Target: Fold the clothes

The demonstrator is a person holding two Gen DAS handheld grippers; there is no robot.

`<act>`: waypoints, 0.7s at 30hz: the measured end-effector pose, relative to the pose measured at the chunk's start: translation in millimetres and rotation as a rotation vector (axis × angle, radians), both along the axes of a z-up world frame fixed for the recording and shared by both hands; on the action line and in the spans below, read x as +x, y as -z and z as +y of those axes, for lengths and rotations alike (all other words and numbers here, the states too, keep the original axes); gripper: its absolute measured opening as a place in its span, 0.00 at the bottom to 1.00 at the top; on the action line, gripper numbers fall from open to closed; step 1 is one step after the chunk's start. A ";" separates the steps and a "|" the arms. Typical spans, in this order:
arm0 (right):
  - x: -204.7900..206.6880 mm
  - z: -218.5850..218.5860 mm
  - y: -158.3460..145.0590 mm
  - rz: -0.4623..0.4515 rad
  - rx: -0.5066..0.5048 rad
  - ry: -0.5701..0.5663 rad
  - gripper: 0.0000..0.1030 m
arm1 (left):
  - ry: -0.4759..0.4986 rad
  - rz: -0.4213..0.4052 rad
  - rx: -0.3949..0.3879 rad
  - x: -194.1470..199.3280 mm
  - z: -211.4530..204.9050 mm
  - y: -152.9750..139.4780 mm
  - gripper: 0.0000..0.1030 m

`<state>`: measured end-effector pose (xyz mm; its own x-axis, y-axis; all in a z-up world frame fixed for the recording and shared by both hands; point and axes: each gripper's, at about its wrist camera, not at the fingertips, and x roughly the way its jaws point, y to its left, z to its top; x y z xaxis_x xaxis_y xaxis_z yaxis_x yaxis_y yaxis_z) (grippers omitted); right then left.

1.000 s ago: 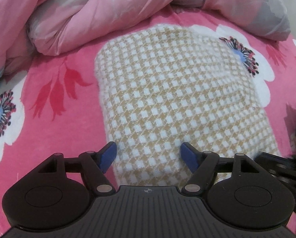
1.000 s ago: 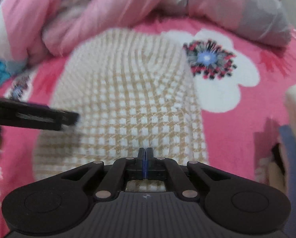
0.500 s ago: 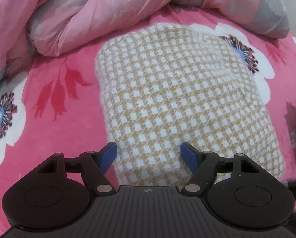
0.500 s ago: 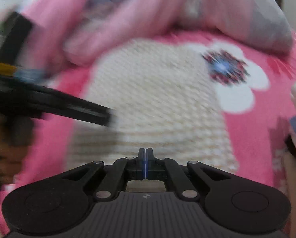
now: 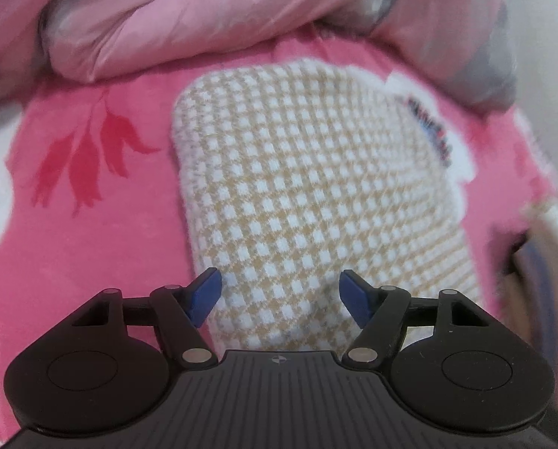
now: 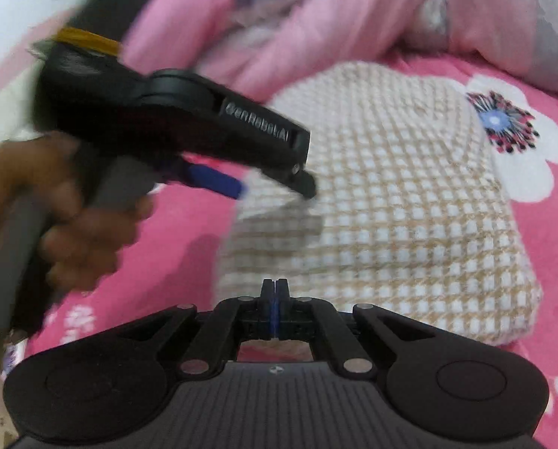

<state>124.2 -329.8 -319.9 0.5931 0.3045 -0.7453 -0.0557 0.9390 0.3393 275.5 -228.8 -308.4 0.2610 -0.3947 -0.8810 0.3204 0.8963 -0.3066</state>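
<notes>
Now the left gripper (image 5: 280, 295) is sliding over the folded checked sweater (image 5: 316, 194) on the pink bed sheet (image 5: 73, 262), jaws wide and empty. The right gripper (image 6: 275, 299) is backing off, jaws tight together. The fold looks finished.

In front of you lies a folded knit garment (image 5: 316, 194) in a tan-and-white houndstooth check. Under it, the hot-pink bedsheet (image 5: 91, 247) carries red leaf sprays and white flowers with dark, blue-centred hearts (one shows sharply in your right view). The rumpled quilt (image 5: 211, 11) behind is pale pink and grey. Your black left gripper (image 5: 280, 295) has blue pads.
</notes>
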 end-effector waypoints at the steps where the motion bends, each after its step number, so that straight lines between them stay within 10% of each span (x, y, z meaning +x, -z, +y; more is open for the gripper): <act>1: -3.2 3.8 -4.9 -0.014 0.006 -0.015 0.00 | -0.012 0.005 -0.022 4.1 8.7 -1.4 0.68; 8: 34.2 47.2 46.3 0.057 -0.026 -0.040 0.00 | -0.034 0.043 -0.069 10.2 39.1 10.1 0.67; 12: 22.1 38.6 8.4 -0.001 -0.034 -0.002 0.00 | -0.033 0.055 -0.162 6.4 52.8 8.4 0.69; 17: -2.2 -41.0 -23.1 -0.029 -0.122 0.327 0.00 | 0.017 0.068 -0.226 -3.7 58.5 14.6 0.73; 21: 10.9 -77.8 25.6 0.098 -0.144 0.412 0.00 | 0.039 0.100 -0.163 -11.3 43.4 38.7 0.74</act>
